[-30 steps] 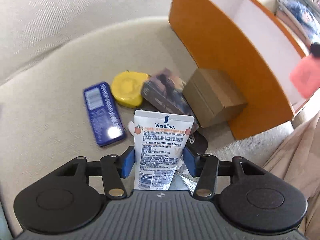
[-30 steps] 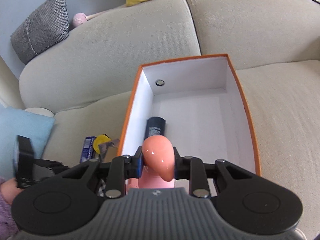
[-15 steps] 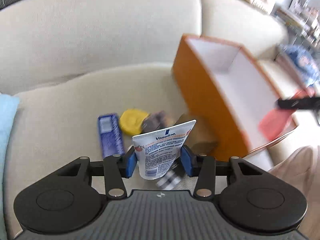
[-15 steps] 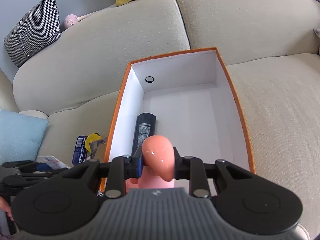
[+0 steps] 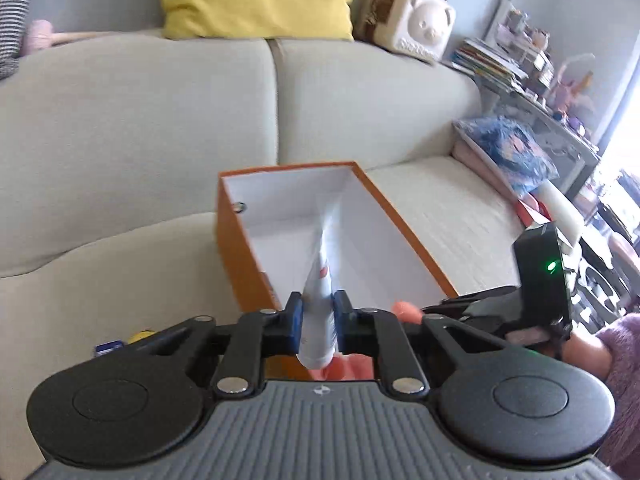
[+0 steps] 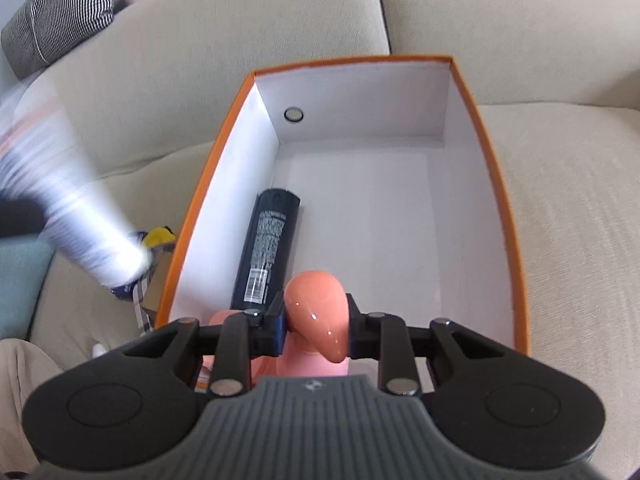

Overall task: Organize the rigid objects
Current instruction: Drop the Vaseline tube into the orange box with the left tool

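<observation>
The sofa is carrying everything, and on its seat the orange box is standing open, its long axis running away from both grippers toward the backrest. In the left wrist view the box is lying just ahead of and below the left gripper, slightly to its right, so the coming move is likely a short carry forward over the near rim.

The black bottle is already lying inside, along the box's left wall, leaving the middle and right of the floor bare.

The left gripper's jaws have just been closing and are now pinching the white tube. The tube is standing edge-on between the pads, its flat end pointing forward over the box; in the right wrist view it is showing only as a blur to the left of the box.

The right gripper is hanging over the box's near end, clamped on the pink bottle at its rounded top. It looks the nearer to a drop, and it is sitting close beside the left gripper, so the two could be crowding each other at that rim.

A yellow thing and other small items, too blurred to name, are waiting outside the left wall.
</observation>
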### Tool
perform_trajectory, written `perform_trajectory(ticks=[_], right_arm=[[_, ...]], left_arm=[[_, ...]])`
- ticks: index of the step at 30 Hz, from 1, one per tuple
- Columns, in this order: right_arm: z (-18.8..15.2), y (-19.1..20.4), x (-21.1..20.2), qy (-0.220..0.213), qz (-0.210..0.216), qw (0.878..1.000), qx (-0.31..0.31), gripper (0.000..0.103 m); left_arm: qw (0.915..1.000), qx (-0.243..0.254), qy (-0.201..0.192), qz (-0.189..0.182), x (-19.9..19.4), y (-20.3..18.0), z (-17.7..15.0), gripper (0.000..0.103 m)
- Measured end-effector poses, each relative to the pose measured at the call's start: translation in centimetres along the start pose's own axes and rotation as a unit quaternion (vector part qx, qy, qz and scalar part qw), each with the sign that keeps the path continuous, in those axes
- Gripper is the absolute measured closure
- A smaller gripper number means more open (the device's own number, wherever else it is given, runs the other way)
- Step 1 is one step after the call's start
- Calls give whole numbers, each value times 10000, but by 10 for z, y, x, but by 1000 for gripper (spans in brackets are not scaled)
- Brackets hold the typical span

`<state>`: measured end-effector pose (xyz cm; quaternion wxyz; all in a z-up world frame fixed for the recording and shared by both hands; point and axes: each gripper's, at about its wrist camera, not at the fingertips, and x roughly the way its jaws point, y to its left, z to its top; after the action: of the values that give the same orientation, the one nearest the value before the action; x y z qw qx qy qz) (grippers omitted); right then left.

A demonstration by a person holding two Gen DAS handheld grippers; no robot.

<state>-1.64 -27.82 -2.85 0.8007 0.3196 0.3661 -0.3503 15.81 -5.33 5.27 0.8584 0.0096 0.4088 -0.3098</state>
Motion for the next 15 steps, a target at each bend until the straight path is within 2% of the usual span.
perform_trajectory(ticks=[3,12,15], right_arm=[[-3,-1,12,120,53,9999,30,76],[-2,-3,34,394,155,9991,2,75],[-2,-3,38,484,157,9987,-20,71]], left_arm=[[9998,118,128,-61,21,-4,4,100],[9988,80,471,-67,43,1,-1,100],[9981,61,611,-60,51,4,-5,100]])
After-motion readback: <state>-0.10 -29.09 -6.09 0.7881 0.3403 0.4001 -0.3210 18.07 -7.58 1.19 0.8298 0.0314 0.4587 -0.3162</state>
